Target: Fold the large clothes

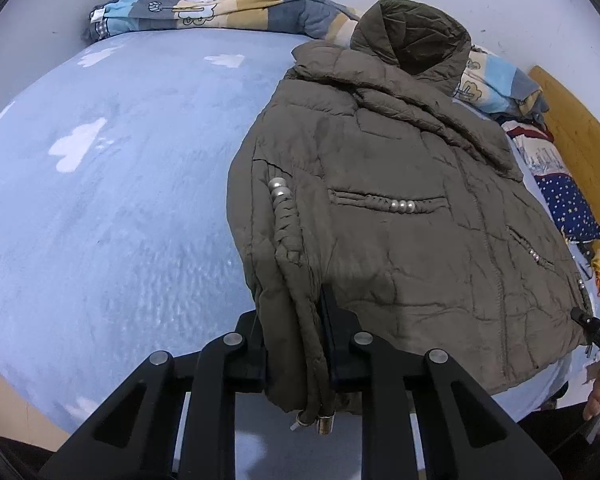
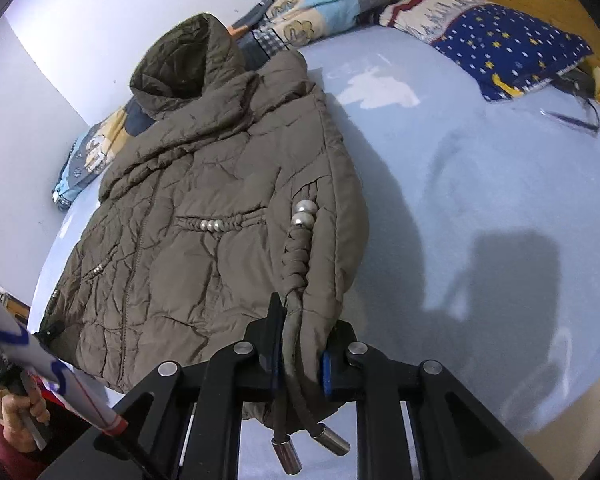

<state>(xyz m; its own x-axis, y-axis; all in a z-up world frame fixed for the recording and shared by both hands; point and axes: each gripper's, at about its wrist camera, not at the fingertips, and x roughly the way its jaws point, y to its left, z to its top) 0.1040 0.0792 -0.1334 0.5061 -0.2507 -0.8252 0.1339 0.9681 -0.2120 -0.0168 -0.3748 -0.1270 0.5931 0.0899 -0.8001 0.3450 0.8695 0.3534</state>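
An olive-brown padded jacket [image 1: 380, 160] with a hood and pearl-trimmed pockets lies face up on a light blue bed sheet [image 1: 120, 200]. My left gripper [image 1: 292, 320] is shut on the jacket's near hem corner, with fabric bunched between the pads and a cord end hanging below. In the right wrist view the same jacket [image 2: 204, 184] fills the left half. There my right gripper [image 2: 306, 320] is shut on the other hem corner, and two drawcords with metal tips [image 2: 288, 456] dangle beneath it. The right gripper's tip [image 1: 596, 332] also shows at the far right edge of the left wrist view.
A folded patterned quilt [image 1: 204, 8] lies along the wall behind the hood. A dark blue starred pillow [image 2: 512, 52] rests against a wooden headboard [image 1: 580, 128]. Bare sheet [image 2: 480, 200] spreads on both sides of the jacket. A person's hand [image 2: 20, 408] grips a handle at lower left.
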